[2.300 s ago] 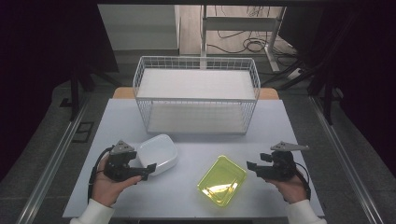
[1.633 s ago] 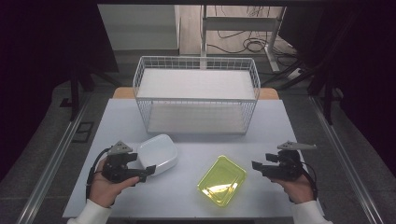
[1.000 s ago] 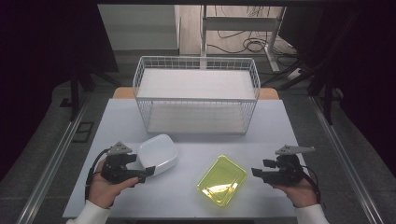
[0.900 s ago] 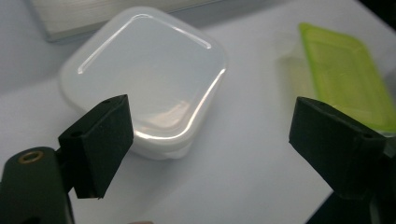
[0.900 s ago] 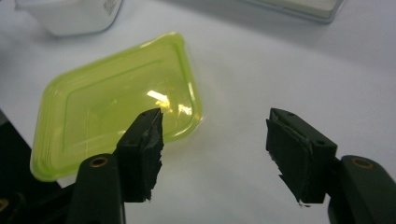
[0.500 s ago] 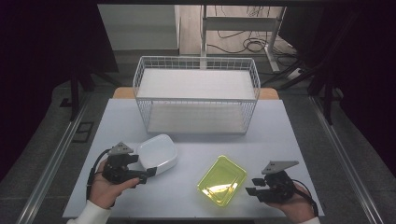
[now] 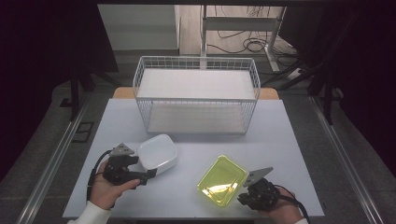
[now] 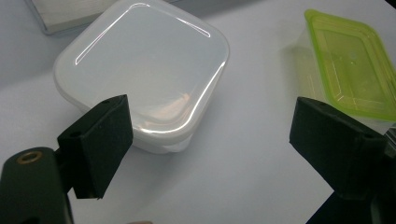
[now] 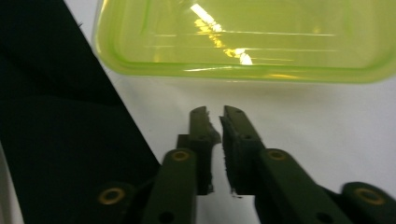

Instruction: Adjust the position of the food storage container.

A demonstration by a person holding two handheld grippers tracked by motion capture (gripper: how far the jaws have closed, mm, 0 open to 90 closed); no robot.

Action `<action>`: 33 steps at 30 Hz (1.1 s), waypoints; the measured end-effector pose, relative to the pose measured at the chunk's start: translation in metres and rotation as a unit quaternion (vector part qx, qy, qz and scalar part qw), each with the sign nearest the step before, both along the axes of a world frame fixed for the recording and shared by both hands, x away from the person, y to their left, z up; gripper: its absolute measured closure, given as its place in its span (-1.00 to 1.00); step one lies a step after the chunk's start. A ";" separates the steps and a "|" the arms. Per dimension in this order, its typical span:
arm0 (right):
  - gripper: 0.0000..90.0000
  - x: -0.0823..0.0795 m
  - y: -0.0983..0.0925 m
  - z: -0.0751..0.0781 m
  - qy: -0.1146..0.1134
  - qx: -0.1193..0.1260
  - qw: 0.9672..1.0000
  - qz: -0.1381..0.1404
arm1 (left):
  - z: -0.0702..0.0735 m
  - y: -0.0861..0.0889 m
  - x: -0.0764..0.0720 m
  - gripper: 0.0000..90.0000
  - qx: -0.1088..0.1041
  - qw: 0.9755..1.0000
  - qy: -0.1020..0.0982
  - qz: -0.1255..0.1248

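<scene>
Tabletop (image 7: 196, 140) carried a white wire basket (image 7: 196, 93) at its far side. Nearer sat a white lidded container (image 7: 156, 153), just beside the left gripper (image 8: 210, 140), fingers spread wide and empty. The right gripper (image 9: 215, 116), fingers nearly together and empty, sat near a green container (image 7: 222, 179).

The left gripper (image 7: 148, 175) lies low in the person's left hand (image 7: 108, 189), its jaws spread wide with one pad (image 8: 100, 140) far from the other and empty space between them. The right gripper (image 7: 240, 200) sits in the right hand (image 7: 280, 212) near the table's front edge, its two jaws (image 9: 215, 116) drawn together with a thin slit between the tips and nothing gripped. Both forearms enter from the bottom, a white sleeve (image 7: 88, 215) on the left one.
</scene>
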State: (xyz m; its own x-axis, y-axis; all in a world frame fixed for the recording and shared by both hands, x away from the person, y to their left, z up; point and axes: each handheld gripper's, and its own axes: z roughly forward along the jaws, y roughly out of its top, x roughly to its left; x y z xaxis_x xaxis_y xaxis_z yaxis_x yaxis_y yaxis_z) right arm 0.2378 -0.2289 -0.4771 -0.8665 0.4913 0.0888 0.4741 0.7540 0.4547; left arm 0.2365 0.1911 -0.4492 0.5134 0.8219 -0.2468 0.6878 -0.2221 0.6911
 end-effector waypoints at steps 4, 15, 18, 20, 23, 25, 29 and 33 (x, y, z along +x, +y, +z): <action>0.98 -0.002 0.009 -0.004 0.014 -0.009 1.000 0.023 | -0.001 0.000 -0.001 -0.71 0.003 1.000 0.002 0.001; 0.98 -0.009 0.036 -0.010 0.021 -0.025 0.998 0.056 | 0.000 0.001 -0.002 -0.71 0.001 1.000 0.003 0.005; 0.98 -0.007 0.043 -0.012 0.021 -0.025 0.998 0.044 | -0.001 0.002 -0.002 -0.71 0.000 1.000 0.003 0.007; 0.98 -0.006 0.046 -0.012 0.023 -0.022 0.999 0.033 | 0.000 0.002 -0.002 -0.71 0.000 1.000 0.003 0.007; 0.98 -0.005 0.051 -0.012 0.022 -0.016 0.999 0.017 | -0.001 0.003 -0.002 -0.71 0.000 1.000 0.004 0.008; 0.98 -0.005 0.056 -0.013 0.022 -0.011 1.000 0.012 | -0.001 0.003 -0.001 -0.71 0.001 1.000 0.005 0.007; 0.98 -0.005 0.066 -0.014 0.022 -0.007 1.000 0.002 | -0.002 0.003 -0.001 -0.71 0.002 1.000 0.006 0.007; 0.98 -0.002 0.077 -0.017 0.014 -0.001 1.000 -0.006 | -0.001 0.004 -0.001 -0.71 0.004 1.000 0.003 0.008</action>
